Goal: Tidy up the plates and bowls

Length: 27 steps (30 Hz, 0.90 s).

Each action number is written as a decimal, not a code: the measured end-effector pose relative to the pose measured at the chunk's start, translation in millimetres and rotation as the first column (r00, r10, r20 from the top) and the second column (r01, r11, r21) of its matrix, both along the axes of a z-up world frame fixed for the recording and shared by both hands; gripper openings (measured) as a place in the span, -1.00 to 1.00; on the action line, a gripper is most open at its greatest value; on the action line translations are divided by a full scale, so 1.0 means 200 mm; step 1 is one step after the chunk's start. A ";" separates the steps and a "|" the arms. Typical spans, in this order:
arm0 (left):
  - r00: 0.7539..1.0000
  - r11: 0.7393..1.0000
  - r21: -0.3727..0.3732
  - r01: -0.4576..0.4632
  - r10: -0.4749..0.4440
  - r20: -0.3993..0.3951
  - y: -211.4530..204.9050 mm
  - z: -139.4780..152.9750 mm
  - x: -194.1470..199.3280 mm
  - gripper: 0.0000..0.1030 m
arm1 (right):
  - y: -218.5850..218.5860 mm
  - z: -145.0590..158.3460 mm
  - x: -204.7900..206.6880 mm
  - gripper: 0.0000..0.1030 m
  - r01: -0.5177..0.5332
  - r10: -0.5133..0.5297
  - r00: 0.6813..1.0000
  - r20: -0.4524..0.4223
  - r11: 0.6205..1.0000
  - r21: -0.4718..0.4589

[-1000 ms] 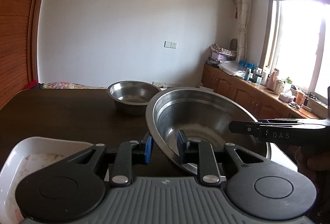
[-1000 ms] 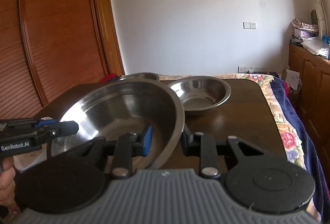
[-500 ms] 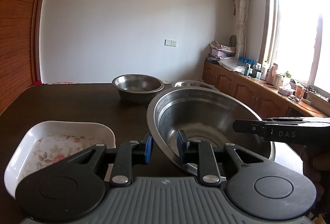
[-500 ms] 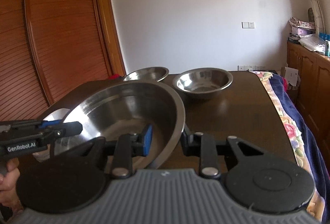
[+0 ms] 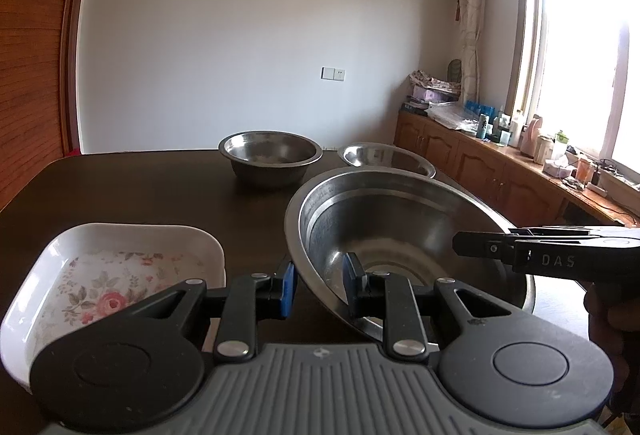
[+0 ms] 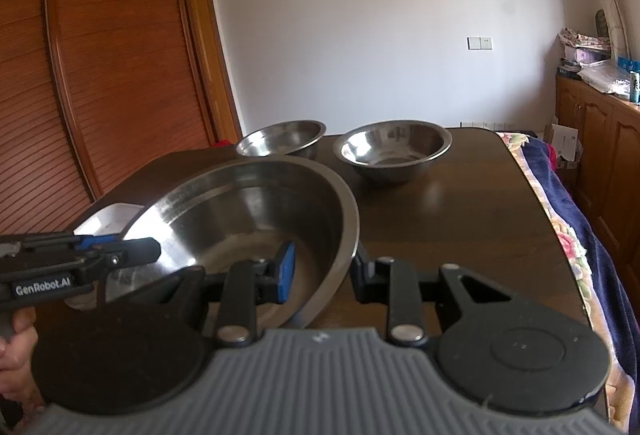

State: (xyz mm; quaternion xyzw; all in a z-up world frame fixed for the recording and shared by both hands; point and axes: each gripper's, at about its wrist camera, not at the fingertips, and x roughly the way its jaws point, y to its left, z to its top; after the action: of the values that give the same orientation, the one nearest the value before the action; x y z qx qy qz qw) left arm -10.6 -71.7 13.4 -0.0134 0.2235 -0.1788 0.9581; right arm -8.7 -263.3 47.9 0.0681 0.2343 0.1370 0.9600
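Note:
A large steel bowl (image 5: 400, 219) is held between both grippers above the dark table (image 5: 140, 187). My left gripper (image 5: 318, 283) is shut on its near-left rim. My right gripper (image 6: 322, 271) is shut on its right rim, and the bowl (image 6: 248, 211) fills the left of that view. Two smaller steel bowls stand at the far end: one (image 5: 270, 157) (image 6: 280, 143) on the left, one (image 5: 386, 157) (image 6: 394, 151) on the right. A white floral dish (image 5: 116, 271) (image 6: 108, 219) lies on the table to the left of the large bowl.
Wooden louvred doors (image 6: 100, 75) stand at the left. A wooden sideboard (image 5: 500, 171) with bottles runs under the window at the right. A flowered blanket (image 6: 568, 227) hangs along the table's right edge.
Both grippers have lifted the large bowl and drawn back. The second small bowl and more of the white dish have come into view.

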 end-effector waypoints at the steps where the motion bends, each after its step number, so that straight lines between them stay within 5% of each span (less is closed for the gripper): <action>1: 1.000 1.000 0.002 -0.002 0.002 -0.002 0.00 -0.01 0.00 -0.07 | 0.00 -0.01 -0.01 -0.39 -0.001 0.001 1.000 -0.001 1.000 0.000; 23: 1.000 1.000 -0.004 -0.001 0.001 -0.002 0.02 -0.04 0.06 -0.05 | 0.03 -0.03 -0.02 -0.38 0.018 -0.017 0.999 0.038 0.999 -0.030; 27: 1.000 1.000 -0.010 -0.009 0.009 0.013 0.04 -0.02 0.05 0.15 | 0.00 0.00 -0.04 -0.27 0.046 -0.043 0.996 0.074 0.998 -0.041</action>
State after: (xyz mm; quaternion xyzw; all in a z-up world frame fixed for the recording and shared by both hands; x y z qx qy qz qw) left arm 0.3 -63.7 9.6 -0.0183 0.2163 -0.1756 0.9602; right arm -16.6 -263.6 48.8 0.0480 0.2004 0.1131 0.9720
